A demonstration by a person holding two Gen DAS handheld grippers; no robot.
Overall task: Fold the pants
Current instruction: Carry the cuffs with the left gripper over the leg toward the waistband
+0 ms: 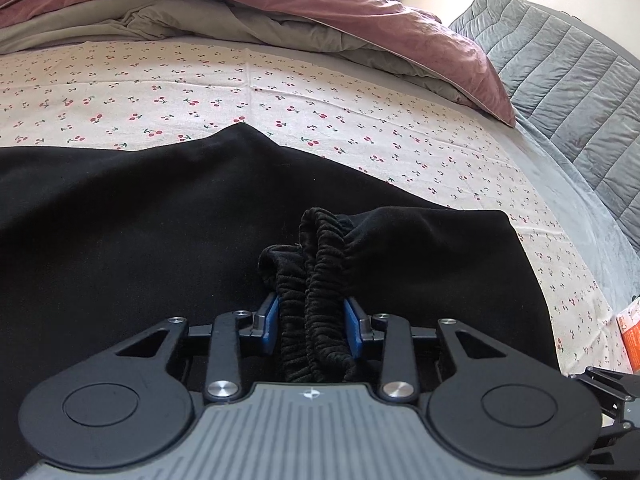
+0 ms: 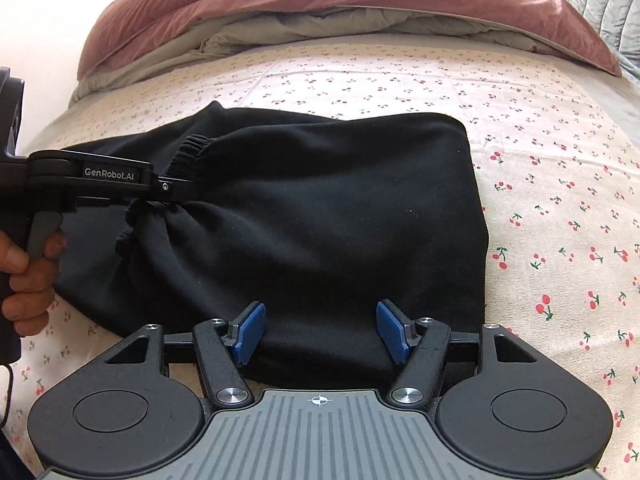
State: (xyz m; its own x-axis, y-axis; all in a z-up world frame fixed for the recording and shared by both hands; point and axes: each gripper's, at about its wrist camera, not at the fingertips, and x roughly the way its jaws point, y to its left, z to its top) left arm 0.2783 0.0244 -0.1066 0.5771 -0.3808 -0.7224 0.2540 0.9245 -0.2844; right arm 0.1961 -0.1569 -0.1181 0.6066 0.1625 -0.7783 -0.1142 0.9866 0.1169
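Black pants (image 1: 160, 220) lie folded on the cherry-print bed sheet (image 1: 320, 96). My left gripper (image 1: 311, 320) is shut on their bunched ribbed elastic band (image 1: 320, 264), which is squeezed between the blue pads (image 1: 269, 320). In the right wrist view that gripper (image 2: 180, 190) comes in from the left, held by a hand (image 2: 28, 272), and pinches the gathered elastic at the left end of the pants (image 2: 320, 200). My right gripper (image 2: 322, 332) is open at the near edge of the pants. Its blue pads (image 2: 250, 332) stand wide apart, with flat fabric lying between them.
A pink and grey duvet (image 1: 280, 8) is heaped along the far side of the bed. A grey quilted cover (image 1: 560, 80) runs along the right. An orange box (image 1: 630, 332) sits at the right edge of the sheet. Bare sheet (image 2: 560, 220) lies right of the pants.
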